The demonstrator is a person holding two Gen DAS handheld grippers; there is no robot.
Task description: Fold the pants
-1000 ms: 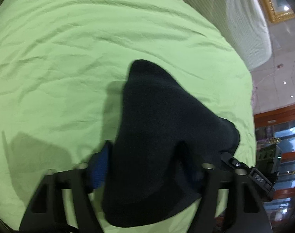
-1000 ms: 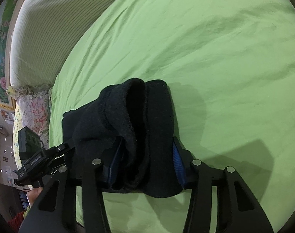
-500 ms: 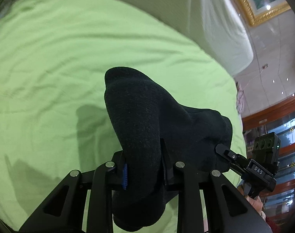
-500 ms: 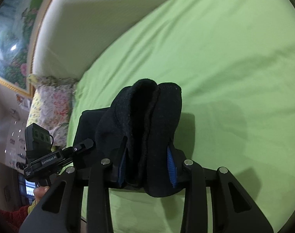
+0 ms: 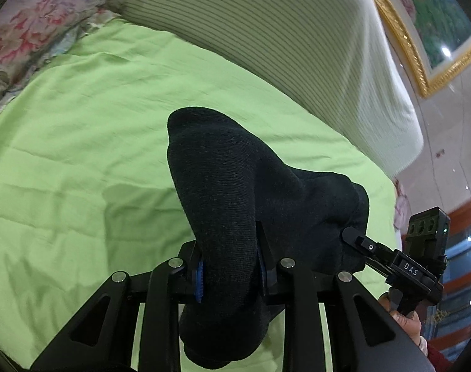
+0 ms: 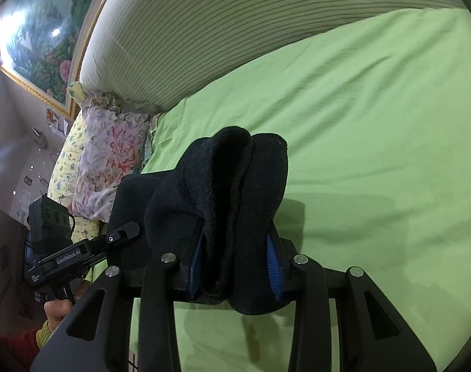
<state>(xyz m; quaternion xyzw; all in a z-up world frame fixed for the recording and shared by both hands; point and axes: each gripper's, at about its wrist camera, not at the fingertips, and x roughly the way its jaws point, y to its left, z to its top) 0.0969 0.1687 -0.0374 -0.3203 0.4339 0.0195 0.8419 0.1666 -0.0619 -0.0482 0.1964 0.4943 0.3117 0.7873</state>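
The black pants are bunched and held up above the green bedsheet between both grippers. My left gripper is shut on a thick fold of the pants, which spills over its fingers. My right gripper is shut on another folded edge of the pants. The right gripper also shows in the left wrist view at the right. The left gripper shows in the right wrist view at the left. The cloth hides the fingertips.
A striped white bolster runs along the far side of the bed. Floral pillows lie at the bed's end, one also in the left wrist view. A gold-framed painting hangs behind.
Both grippers have closed tighter on the pants and lifted them off the sheet. Both views have tilted up, bringing the bolster, pillows and painting into sight.
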